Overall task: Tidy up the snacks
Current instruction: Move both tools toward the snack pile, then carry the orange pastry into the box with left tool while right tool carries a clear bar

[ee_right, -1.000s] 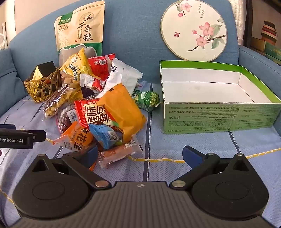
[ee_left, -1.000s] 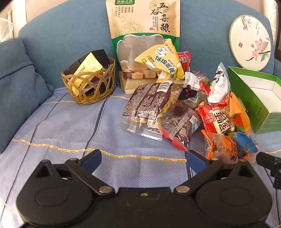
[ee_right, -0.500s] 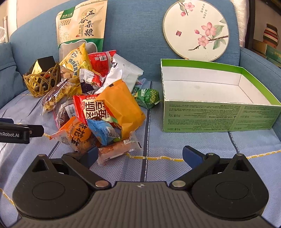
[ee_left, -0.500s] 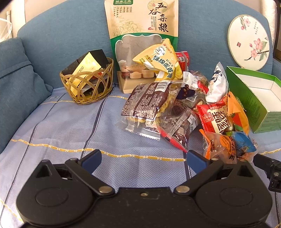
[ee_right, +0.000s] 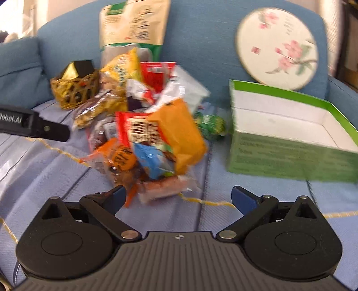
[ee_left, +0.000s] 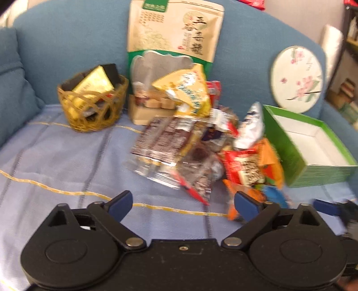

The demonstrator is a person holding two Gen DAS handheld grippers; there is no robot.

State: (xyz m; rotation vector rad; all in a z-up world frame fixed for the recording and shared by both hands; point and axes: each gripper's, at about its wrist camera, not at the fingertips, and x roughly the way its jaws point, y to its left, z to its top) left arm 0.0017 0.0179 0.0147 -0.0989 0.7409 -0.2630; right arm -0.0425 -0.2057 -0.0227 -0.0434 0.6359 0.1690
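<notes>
On the sofa seat, we hold both claws, left claw point(ee_left: 183, 202) and right claw point(ee_right: 179, 197), wide open and empty. Just beyond, the snack pile point(ee_right: 147, 134) lies loose; farther right, the green box point(ee_right: 290, 143) is empty. We judge slippery overlapping wrappers risk dragging neighbours.

A blue fabric sofa point(ee_left: 73, 44) fills both views, its backrest rising behind the seat. A pale blue-lilac cloth point(ee_left: 56, 156) with thin dark stripes and yellow stitched lines covers the seat. A blue cushion point(ee_left: 11, 89) sits at the left end. A round fan painted with pink blossoms point(ee_right: 277, 49) leans against the backrest. Beyond the right armrest point(ee_right: 342, 89) stand shelves point(ee_left: 349, 89) of blurred items beside a light wall point(ee_left: 302, 20). Bright daylight washes the upper left corner.
</notes>
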